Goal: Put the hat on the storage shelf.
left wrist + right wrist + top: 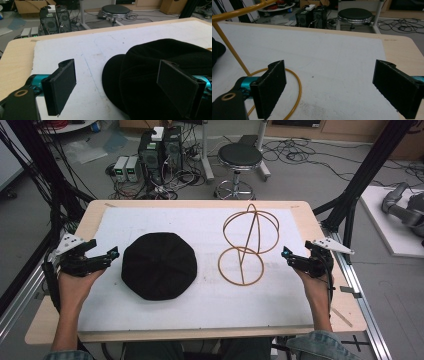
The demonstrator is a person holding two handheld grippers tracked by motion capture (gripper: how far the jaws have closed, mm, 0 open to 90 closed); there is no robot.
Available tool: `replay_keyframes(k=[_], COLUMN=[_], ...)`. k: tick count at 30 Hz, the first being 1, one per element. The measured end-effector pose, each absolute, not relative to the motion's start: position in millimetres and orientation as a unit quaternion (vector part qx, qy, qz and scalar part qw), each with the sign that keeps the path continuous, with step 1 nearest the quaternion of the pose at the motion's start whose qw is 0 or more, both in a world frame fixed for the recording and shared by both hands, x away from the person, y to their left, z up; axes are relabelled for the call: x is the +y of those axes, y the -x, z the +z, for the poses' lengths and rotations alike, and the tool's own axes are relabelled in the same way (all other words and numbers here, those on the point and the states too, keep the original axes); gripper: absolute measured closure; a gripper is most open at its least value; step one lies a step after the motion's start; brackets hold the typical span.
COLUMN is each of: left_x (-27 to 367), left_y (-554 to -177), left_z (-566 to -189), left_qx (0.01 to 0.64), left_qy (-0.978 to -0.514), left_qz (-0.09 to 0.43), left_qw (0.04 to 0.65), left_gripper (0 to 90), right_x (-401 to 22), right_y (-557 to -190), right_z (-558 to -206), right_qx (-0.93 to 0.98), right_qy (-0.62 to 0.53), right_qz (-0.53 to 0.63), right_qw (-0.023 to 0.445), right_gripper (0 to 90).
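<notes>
A flat black cap [159, 265] lies on the white mat [200, 225], left of centre. To its right stands a yellow wire stand [248, 242], a ring base with crossed hoops on a slanted post. My left gripper [114, 254] hovers at the cap's left edge, open and empty; in the left gripper view the cap [160, 67] sits in front of the right jaw. At the stand's right side my right gripper [286, 254] is open with nothing held. In the right gripper view the stand's base ring [295, 85] curves past the left jaw.
The mat covers a wooden table [310, 215]. A black round stool [239, 157], computer boxes [159, 150] and loose cables sit on the floor beyond the far edge. A black frame post [360, 180] rises at the right.
</notes>
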State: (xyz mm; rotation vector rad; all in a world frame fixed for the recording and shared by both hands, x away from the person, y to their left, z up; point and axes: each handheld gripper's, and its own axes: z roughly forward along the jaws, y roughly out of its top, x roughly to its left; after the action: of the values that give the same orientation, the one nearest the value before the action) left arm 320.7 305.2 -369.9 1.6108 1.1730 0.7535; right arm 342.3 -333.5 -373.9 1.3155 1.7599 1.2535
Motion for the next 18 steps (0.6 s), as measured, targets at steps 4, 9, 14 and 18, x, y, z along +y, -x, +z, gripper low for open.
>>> replay_keyframes(k=[4,9,14,18], left_x=[305.2,304.6,302.8,302.1], left_y=[-319.9,-319.4,-320.6,-320.7], left_z=[-367.9,-368.0,-367.6,-368.5], left_qx=[0.48,0.479,0.476,0.476], left_qy=[-0.66,-0.663,-0.665,-0.669], left_qz=[0.311,0.309,0.308,0.307], left_qw=[0.487,0.486,0.487,0.481], left_gripper=[16.0,15.9,15.9,16.4], right_x=[-333.7,-334.6,-335.1,-336.2], right_y=[-342.4,-341.4,-340.9,-341.0], right_z=[-373.7,-373.3,-373.2,-374.0], right_qx=[0.663,0.662,0.662,0.66], right_qy=[-0.496,-0.497,-0.494,-0.497], right_qz=[0.472,0.474,0.474,0.475], right_qw=[0.302,0.302,0.304,0.303], right_gripper=[11.5,11.5,11.5,11.5])
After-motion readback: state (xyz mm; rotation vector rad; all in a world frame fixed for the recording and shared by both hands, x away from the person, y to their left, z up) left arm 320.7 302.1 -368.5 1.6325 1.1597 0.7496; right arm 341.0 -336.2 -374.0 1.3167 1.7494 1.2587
